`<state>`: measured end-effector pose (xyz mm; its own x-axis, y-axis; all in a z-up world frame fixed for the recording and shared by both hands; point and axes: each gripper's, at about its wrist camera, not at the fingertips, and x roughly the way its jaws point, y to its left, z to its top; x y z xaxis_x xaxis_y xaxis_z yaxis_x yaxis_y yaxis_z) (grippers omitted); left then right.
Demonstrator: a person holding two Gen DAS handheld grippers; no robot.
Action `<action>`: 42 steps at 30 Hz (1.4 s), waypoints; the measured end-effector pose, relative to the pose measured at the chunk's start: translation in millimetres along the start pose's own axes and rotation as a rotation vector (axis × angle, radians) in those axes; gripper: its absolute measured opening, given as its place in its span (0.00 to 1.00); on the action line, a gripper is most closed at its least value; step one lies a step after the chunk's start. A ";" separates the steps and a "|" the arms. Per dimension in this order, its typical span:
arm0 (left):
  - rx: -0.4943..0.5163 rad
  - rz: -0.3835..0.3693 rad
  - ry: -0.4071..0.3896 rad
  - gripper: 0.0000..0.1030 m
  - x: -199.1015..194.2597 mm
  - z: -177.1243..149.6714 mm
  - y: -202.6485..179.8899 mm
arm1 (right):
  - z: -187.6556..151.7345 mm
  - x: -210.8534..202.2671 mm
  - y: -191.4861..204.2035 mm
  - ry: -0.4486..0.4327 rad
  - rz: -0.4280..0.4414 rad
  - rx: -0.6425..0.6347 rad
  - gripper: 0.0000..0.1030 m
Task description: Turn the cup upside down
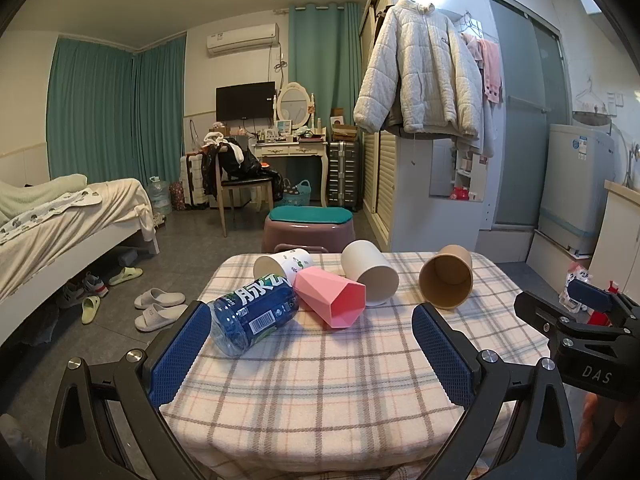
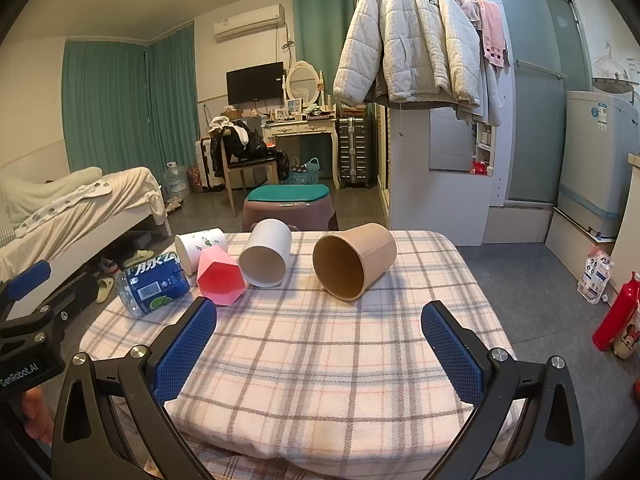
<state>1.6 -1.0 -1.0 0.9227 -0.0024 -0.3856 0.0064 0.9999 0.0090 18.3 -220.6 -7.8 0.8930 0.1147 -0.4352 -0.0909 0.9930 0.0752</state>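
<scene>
Cups lie on their sides ahead of both jaws — the printed cup point(image 1: 285, 265) is partly hidden behind the pink cup point(image 1: 333, 297) and blue bottle point(image 1: 256, 312). Left gripper point(image 1: 312, 356) and right gripper point(image 2: 320, 354) both gape wide, holding nothing — the brown cup point(image 2: 354, 260) lies just past the right jaws.

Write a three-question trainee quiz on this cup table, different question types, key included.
1. True or false: the brown paper cup stands upright on the plaid tablecloth.
2. Which lies farthest left: A) pink faceted plastic cup, B) blue-labelled plastic bottle, C) plain white cup?
3. Fill in: the right hand-held gripper and the left hand-held gripper are both ____.

Key: 1 false; 2 B; 3 open.
</scene>
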 end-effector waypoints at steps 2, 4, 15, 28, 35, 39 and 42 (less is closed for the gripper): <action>-0.002 0.000 -0.002 1.00 -0.9 0.1 0.7 | 0.2 0.1 0.2 0.000 0.000 0.001 1.00; -0.003 -0.001 -0.003 1.00 -1.5 0.0 0.7 | 0.9 2.2 1.8 0.000 0.000 0.001 1.00; -0.003 0.000 -0.004 1.00 -1.6 0.1 1.1 | 4.4 0.3 -5.0 -0.010 -0.015 0.007 1.00; -0.005 -0.003 -0.004 1.00 -1.7 0.1 1.2 | 7.8 -0.5 -7.4 -0.014 -0.018 0.005 1.00; -0.003 -0.005 -0.006 1.00 -6.8 1.1 -1.7 | 8.6 -0.6 -7.4 -0.014 -0.018 0.005 1.00; -0.005 -0.005 -0.003 1.00 -8.5 1.2 -4.5 | 8.8 -0.7 -7.4 -0.013 -0.018 0.005 1.00; -0.006 -0.007 -0.001 1.00 -9.7 1.5 -6.8 | 9.5 -0.8 -6.8 -0.013 -0.018 0.004 1.00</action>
<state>-6.8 -7.8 4.0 0.9232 -0.0098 -0.3843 0.0110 0.9999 0.0011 22.4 -227.6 0.5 0.9002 0.0964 -0.4247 -0.0731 0.9948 0.0710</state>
